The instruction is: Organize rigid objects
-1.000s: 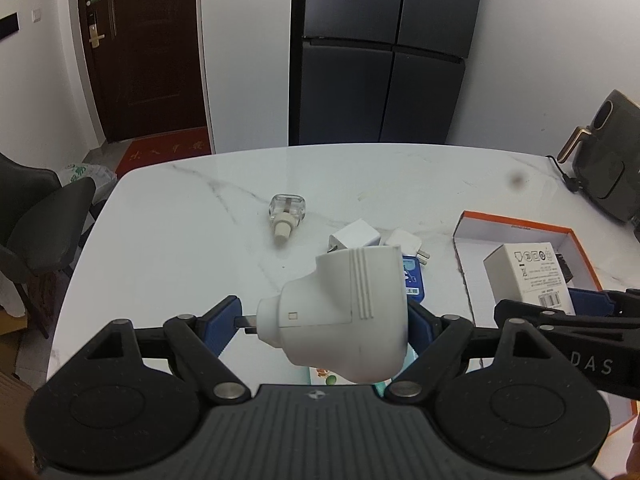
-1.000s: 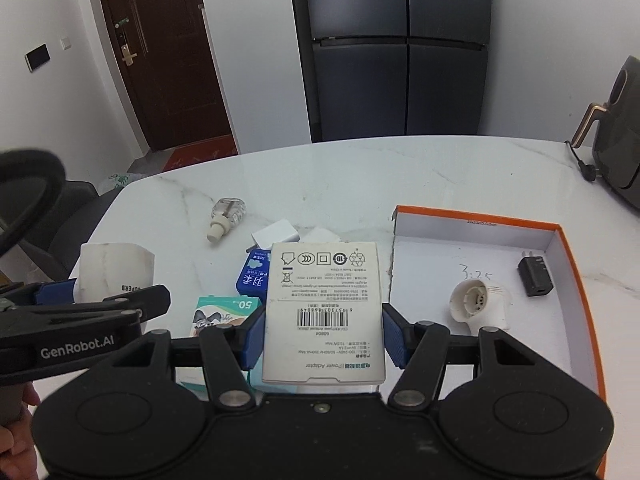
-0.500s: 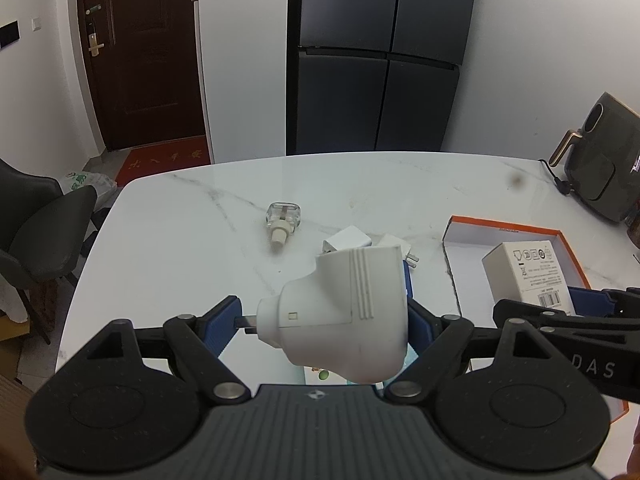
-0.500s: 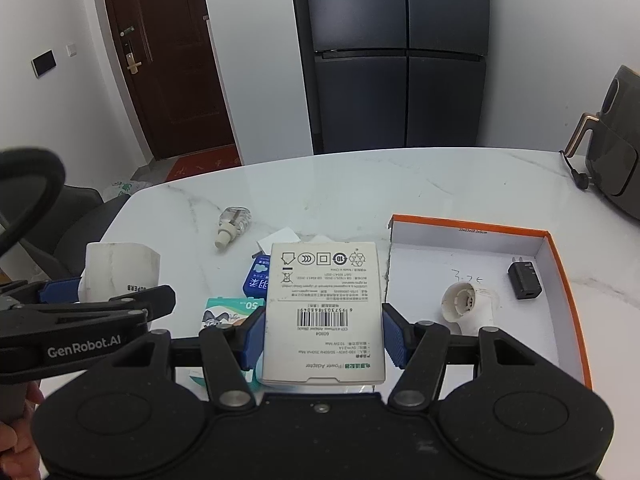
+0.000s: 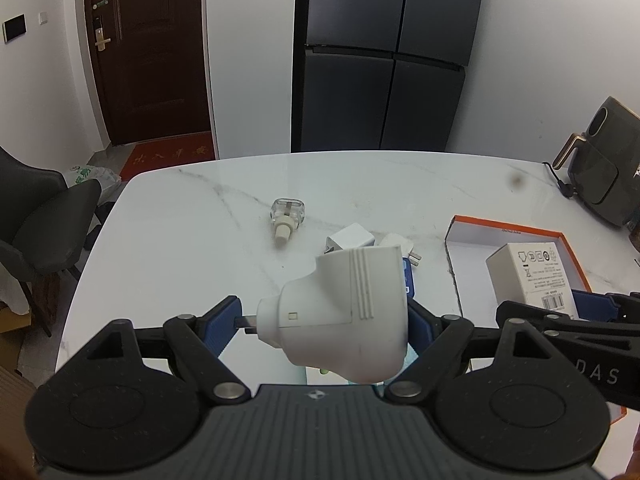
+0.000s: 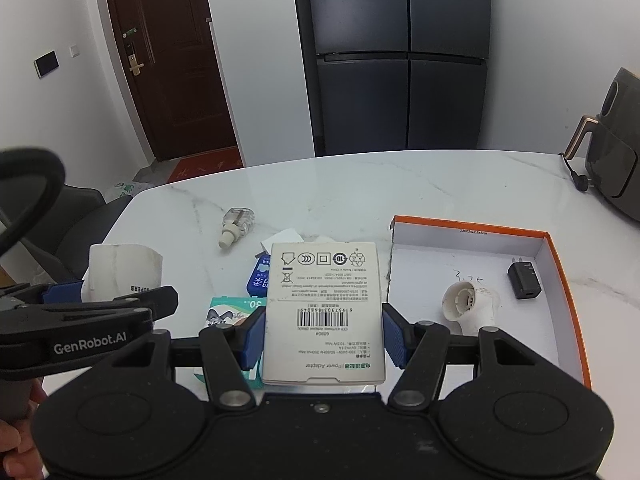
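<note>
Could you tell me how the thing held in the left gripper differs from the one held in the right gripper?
The left gripper holds a white plug adapter, a rounded moulded body with ribs and a metal prong; the right gripper holds a white power adapter box, flat and rectangular. The plug adapter is nearly unmarked, whereas the box carries printed symbols and a barcode. Both are white, clamped between blue pads and held above the table.

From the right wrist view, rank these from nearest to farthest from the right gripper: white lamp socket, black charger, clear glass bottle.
From the right gripper:
1. White lamp socket, in the orange-rimmed box, right.
2. Black charger, deeper in that box, right.
3. Clear glass bottle, on the table, far left.
</note>
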`<state>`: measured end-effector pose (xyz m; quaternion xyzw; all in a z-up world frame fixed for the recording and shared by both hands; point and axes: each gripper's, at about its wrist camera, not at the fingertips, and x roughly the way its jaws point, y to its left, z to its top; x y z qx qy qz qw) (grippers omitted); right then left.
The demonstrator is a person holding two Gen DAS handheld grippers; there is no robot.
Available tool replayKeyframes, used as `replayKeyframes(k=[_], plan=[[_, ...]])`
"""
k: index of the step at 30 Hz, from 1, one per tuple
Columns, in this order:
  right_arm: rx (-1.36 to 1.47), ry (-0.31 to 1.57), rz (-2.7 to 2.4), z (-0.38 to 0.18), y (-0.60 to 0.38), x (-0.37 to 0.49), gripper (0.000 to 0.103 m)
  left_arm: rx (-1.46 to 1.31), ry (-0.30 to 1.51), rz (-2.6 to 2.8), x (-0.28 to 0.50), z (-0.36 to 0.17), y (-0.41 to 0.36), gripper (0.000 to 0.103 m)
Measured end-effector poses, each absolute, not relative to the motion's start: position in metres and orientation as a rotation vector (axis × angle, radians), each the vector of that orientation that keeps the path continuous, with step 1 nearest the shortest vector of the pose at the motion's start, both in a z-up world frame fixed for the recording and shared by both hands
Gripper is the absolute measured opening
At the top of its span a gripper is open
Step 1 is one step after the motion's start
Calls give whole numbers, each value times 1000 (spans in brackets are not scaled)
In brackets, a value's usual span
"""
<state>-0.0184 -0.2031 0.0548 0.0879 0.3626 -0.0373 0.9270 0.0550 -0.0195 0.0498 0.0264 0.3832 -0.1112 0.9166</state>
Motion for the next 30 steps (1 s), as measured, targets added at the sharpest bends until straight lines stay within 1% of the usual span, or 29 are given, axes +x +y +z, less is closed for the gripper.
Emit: replayKeyframes(k=[30], plan=[[211,748,-123,46,-216,-27,71,77,810,-270,41,45,-41,86]])
